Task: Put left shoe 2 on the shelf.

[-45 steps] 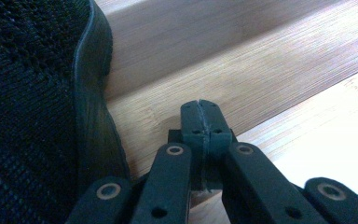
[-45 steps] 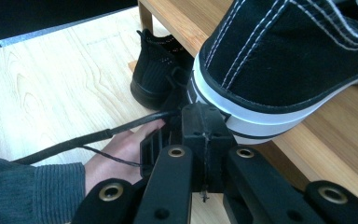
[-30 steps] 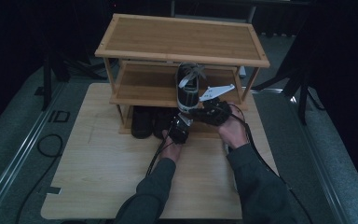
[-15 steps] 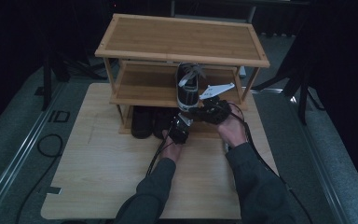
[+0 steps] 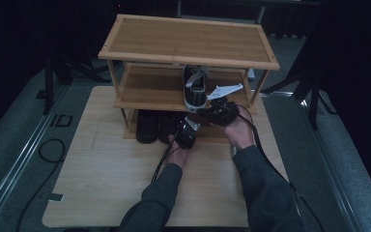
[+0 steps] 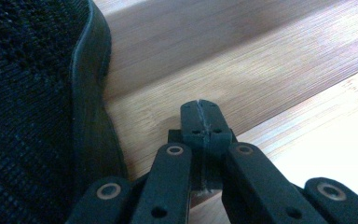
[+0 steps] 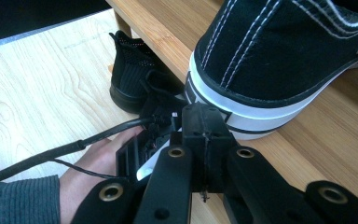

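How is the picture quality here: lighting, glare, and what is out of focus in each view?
High view: dim, with dark surroundings; the shoe rack and table are lit softly, without glare. Left gripper view: bright sheen on the wood at right, the knit black shoe close and slightly soft. Right gripper view: evenly lit, the sneaker fairly sharp, the near jaws blurred.

The room is dim; beyond the wooden shelf rack [image 5: 188,41] everything sinks into black. Under its top board lies deep shadow. Up close, the rack's wood glares pale, and the knit shoe [image 6: 28,102] beside it looks soft, slightly blurred.
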A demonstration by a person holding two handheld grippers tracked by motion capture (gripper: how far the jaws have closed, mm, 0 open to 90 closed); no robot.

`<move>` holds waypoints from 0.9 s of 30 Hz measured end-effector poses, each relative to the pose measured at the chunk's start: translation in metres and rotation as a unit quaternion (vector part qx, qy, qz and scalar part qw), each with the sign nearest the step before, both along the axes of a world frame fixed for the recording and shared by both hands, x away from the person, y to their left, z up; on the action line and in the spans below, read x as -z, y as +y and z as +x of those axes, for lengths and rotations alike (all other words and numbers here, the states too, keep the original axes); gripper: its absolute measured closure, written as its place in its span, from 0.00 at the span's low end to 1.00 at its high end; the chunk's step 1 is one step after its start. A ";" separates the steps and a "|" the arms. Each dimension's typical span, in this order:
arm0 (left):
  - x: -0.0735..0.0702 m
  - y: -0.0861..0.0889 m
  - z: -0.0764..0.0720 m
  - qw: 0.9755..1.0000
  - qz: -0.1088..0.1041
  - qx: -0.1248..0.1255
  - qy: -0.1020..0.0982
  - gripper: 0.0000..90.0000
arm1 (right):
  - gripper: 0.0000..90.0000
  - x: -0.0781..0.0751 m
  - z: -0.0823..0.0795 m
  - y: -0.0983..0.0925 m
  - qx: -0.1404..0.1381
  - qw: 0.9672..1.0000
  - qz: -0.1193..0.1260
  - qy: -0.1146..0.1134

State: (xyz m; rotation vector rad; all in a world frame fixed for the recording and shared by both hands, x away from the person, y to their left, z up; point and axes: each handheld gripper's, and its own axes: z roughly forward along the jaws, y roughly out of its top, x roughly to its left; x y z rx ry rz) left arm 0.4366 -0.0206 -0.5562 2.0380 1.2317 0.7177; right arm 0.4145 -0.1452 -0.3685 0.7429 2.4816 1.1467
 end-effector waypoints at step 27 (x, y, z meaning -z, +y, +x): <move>0.000 0.000 0.000 1.000 -0.002 0.000 -0.001 1.00 | 0.94 0.002 0.006 0.008 0.010 1.000 0.003 0.000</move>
